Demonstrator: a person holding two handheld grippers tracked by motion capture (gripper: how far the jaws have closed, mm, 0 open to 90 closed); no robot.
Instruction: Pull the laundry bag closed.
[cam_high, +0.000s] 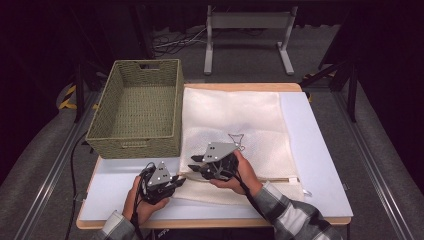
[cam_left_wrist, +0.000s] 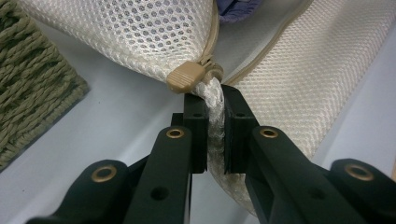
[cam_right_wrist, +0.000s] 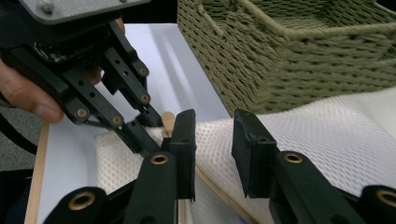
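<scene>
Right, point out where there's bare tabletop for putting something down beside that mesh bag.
Bare tabletop runs along the right of the mesh laundry bag, up to the table's right edge. A smaller bare patch lies between the wicker basket and the near edge. The basket's inside is also bare. It is crowded at the bag's near left corner, where the left tool and right tool meet.
</scene>
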